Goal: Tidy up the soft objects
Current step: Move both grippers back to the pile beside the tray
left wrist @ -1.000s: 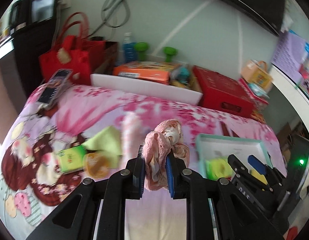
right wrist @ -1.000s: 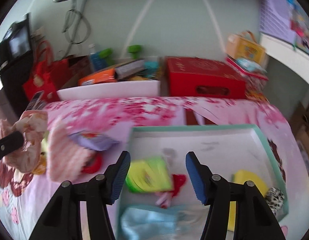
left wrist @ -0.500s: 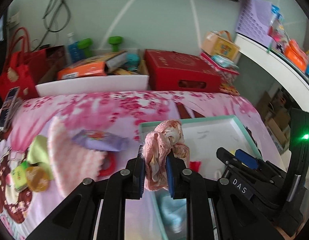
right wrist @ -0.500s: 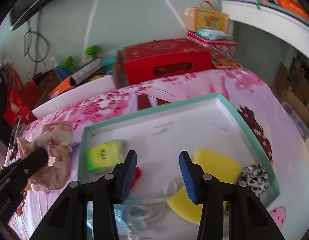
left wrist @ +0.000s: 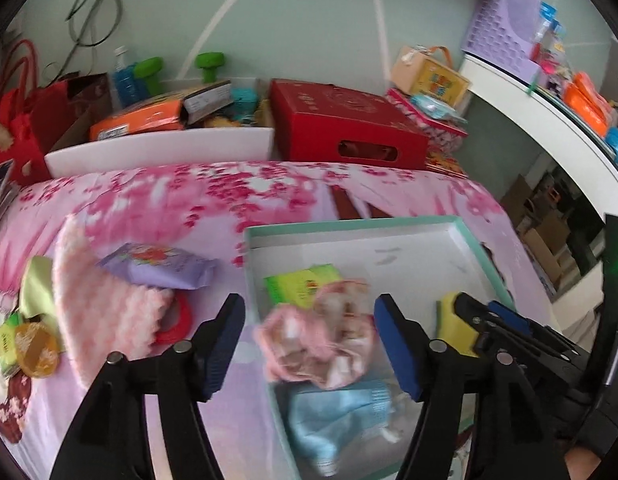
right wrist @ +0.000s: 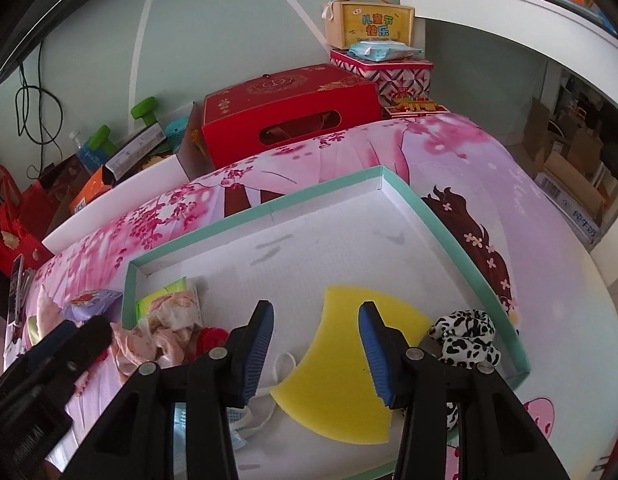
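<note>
The left tongs (left wrist: 309,336) were opening, their blue pads clear of the crumpled pink fabric scrunchie (left wrist: 321,340), which lay blurred between them at the near left corner of the shallow white tray with a teal rim (left wrist: 475,248). Inside that tray, a green tissue packet (left wrist: 301,284) sat just behind the scrunchie and a light-blue face mask (left wrist: 337,412) just in front of it. The right tongs (right wrist: 316,350) stood partly open with nothing between the pads, above a yellow foam piece (right wrist: 349,364) in the tray; a black-and-white spotted scrunchie (right wrist: 465,336) lay at the tray's right edge.
</note>
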`<state>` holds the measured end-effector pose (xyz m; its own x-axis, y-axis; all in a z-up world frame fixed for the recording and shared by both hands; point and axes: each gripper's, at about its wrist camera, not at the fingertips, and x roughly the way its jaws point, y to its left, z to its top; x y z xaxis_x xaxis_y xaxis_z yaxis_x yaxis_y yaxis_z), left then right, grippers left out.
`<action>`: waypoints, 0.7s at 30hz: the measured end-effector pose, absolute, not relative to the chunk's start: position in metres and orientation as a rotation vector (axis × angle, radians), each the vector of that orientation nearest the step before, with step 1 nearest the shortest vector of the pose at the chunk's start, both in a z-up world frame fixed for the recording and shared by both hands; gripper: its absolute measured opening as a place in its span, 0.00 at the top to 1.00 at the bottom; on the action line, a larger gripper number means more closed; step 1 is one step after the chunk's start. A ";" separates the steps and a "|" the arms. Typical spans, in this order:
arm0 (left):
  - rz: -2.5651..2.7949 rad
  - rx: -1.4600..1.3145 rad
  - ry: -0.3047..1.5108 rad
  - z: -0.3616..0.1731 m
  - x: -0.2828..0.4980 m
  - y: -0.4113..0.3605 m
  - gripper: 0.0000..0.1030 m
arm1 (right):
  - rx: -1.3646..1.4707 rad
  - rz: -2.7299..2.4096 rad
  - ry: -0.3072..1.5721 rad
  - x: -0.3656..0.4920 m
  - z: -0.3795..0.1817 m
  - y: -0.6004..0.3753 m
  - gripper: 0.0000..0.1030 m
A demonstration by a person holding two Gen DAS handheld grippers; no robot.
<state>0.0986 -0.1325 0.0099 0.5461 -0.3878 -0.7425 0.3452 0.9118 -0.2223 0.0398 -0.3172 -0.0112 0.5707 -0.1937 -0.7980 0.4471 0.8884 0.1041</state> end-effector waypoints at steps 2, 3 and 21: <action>-0.390 -0.061 0.897 0.009 0.102 -0.120 0.20 | 0.295 -0.372 0.896 0.042 -0.012 -0.313 0.51; -0.363 -0.063 0.899 0.007 0.104 -0.114 0.18 | 0.288 -0.365 0.902 0.044 -0.014 -0.311 0.43; -0.048 -0.129 0.912 -0.008 0.116 -0.025 0.07 | 0.190 -0.335 0.910 0.059 -0.018 -0.279 0.00</action>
